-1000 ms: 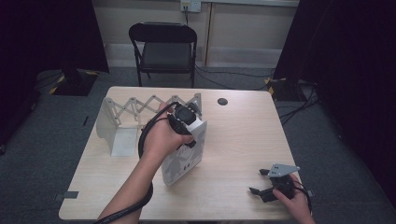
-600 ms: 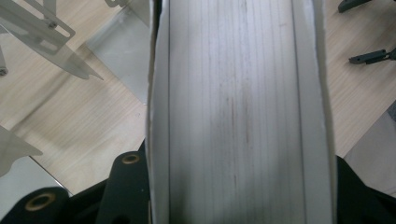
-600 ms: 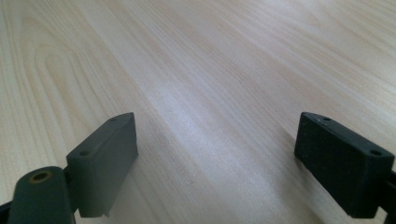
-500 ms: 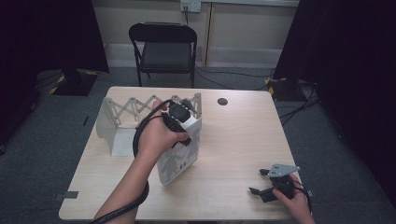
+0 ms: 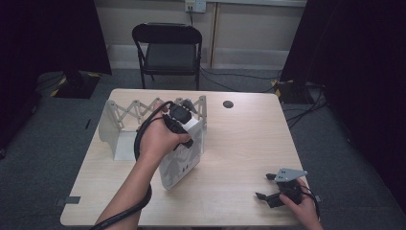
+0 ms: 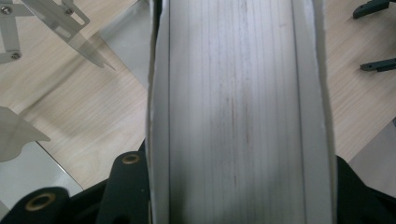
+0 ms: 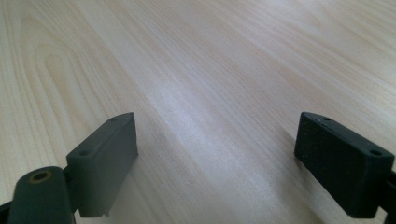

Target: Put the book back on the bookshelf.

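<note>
A white book (image 5: 179, 163) with a tree pattern on its cover stands on edge on the table, tilted. My left gripper (image 5: 181, 125) is shut on the book's top from above, just in front of the metal folding rack (image 5: 119, 128). In the left gripper view the book's page edges (image 6: 238, 102) run up between the jaws of my left gripper (image 6: 240, 191), and the rack's scissor bars (image 6: 60, 25) lie at the upper left. My right gripper (image 5: 266, 187) rests open on the table near the front right corner. In the right gripper view my right gripper (image 7: 217, 154) has nothing but bare wood between its fingers.
A small black disc (image 5: 228, 104) lies at the table's (image 5: 249, 143) far edge. Beyond the table stands a black folding chair (image 5: 167, 48). Cables run across the grey floor at the right.
My left hand has carried the book a little farther back toward the rack. The right gripper has stayed where it was.
</note>
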Demonstrator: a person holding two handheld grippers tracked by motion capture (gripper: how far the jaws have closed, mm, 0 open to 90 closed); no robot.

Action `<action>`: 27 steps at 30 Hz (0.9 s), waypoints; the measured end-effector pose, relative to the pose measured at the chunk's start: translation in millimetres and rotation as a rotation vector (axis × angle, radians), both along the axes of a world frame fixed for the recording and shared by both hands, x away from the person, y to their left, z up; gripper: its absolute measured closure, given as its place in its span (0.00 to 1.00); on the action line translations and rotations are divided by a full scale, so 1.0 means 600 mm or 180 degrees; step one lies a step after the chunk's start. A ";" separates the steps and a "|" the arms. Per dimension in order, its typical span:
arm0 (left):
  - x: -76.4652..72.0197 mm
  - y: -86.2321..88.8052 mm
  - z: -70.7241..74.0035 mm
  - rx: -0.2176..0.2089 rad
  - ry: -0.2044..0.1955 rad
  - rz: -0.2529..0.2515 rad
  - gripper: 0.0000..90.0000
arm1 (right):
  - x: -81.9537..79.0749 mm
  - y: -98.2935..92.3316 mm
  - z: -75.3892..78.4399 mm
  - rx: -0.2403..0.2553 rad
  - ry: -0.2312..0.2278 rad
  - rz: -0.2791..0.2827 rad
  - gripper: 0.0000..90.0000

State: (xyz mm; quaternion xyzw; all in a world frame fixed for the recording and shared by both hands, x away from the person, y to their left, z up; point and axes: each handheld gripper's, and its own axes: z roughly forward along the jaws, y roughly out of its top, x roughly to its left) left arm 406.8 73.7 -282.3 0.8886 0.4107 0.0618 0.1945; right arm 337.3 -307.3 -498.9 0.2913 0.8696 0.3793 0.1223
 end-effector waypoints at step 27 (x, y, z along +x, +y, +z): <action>0.030 0.008 -0.003 0.0002 0.0015 0.0407 0.58 | 0.000 0.000 0.000 -0.0001 -0.0001 0.0001 0.14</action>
